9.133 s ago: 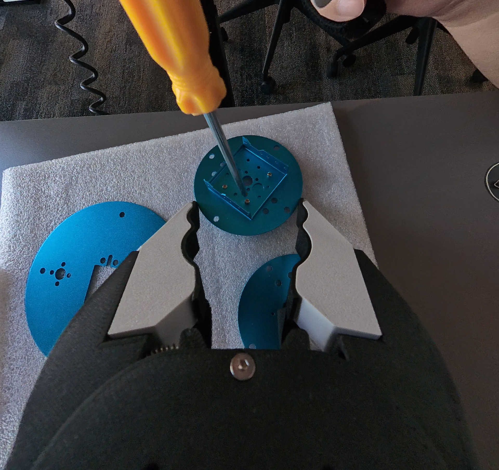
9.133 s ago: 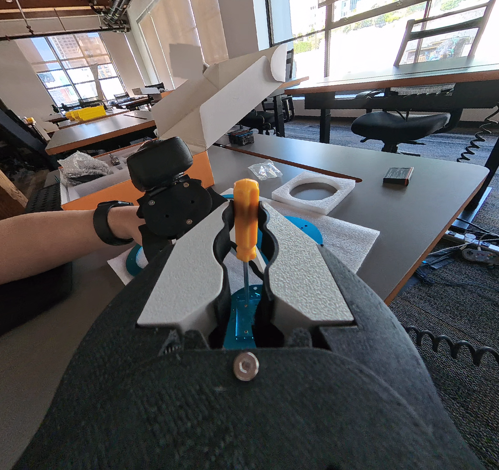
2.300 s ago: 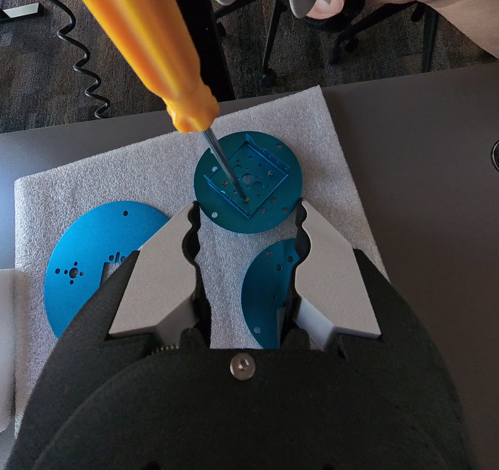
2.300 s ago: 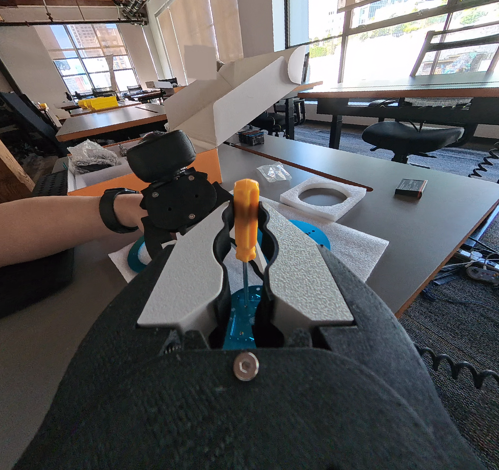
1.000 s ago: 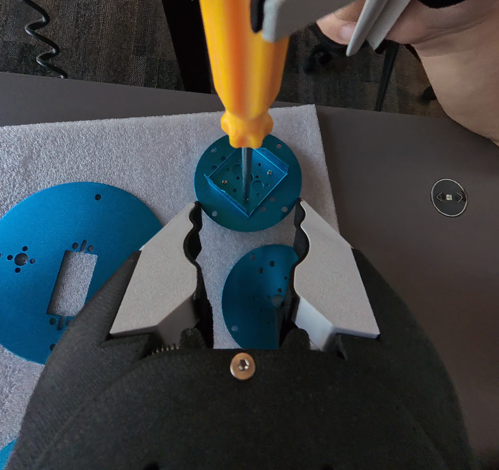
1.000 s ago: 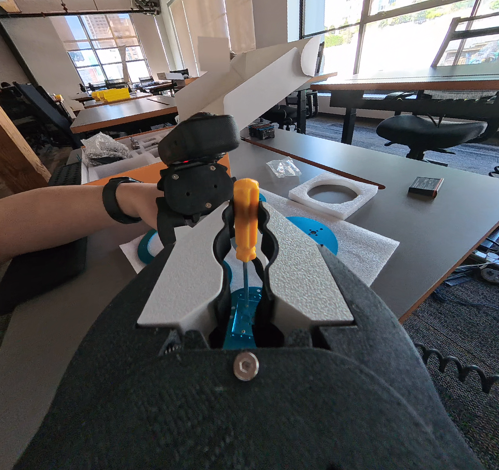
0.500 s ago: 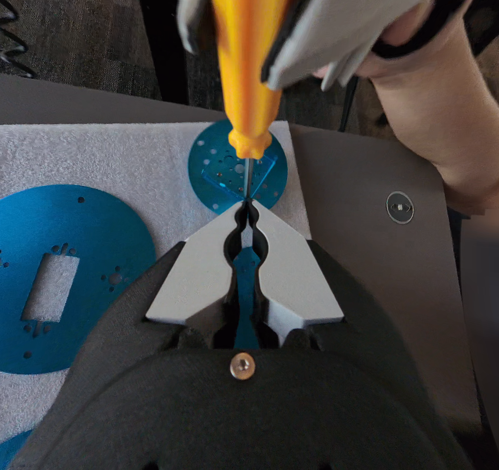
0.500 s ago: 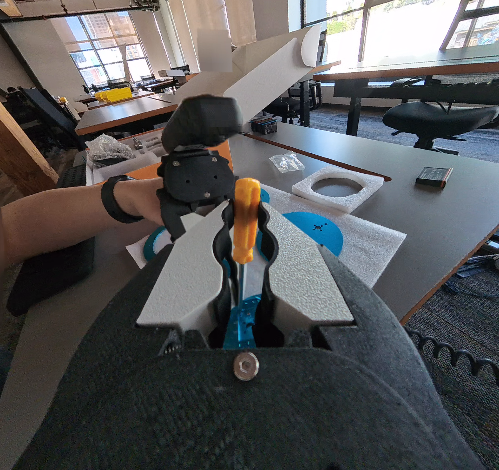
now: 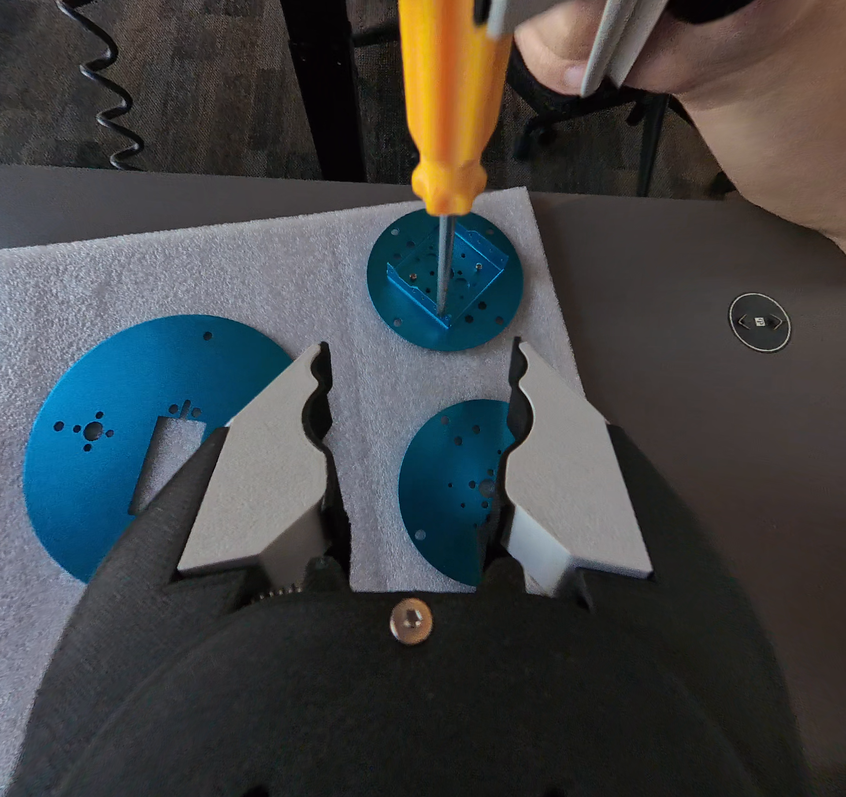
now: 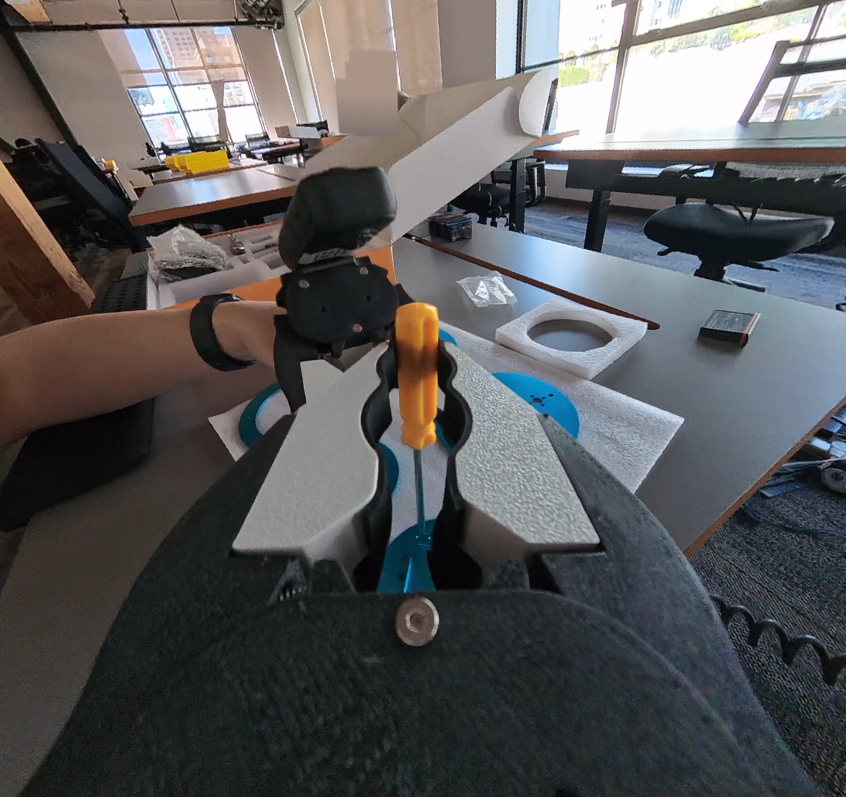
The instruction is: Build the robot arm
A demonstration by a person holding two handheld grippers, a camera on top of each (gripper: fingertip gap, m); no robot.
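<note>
My right gripper (image 10: 416, 349) is shut on the orange handle of a screwdriver (image 10: 416, 376), held upright. In the left wrist view the screwdriver (image 9: 451, 65) has its tip inside a square blue bracket on a small blue disc (image 9: 485, 321). That disc lies on a white foam sheet (image 9: 229, 271). My left gripper (image 9: 419, 349) is open and empty, just short of that disc. A second small blue disc (image 9: 448, 486) lies partly under its right finger. A large blue disc (image 9: 114, 408) with a rectangular cut-out lies to the left.
The dark table (image 9: 709, 431) has a round metal grommet (image 9: 760, 322) at the right. In the right wrist view there are a white foam ring (image 10: 609, 330), a small plastic bag (image 10: 485, 289), a small black box (image 10: 728, 326) and an open orange box with a white lid (image 10: 458, 156). The table edge is at the right.
My left gripper was shut half a second ago and is open now, drawn back from the bracketed disc. The screwdriver tip stays in the bracket, with the handle a little more upright.
</note>
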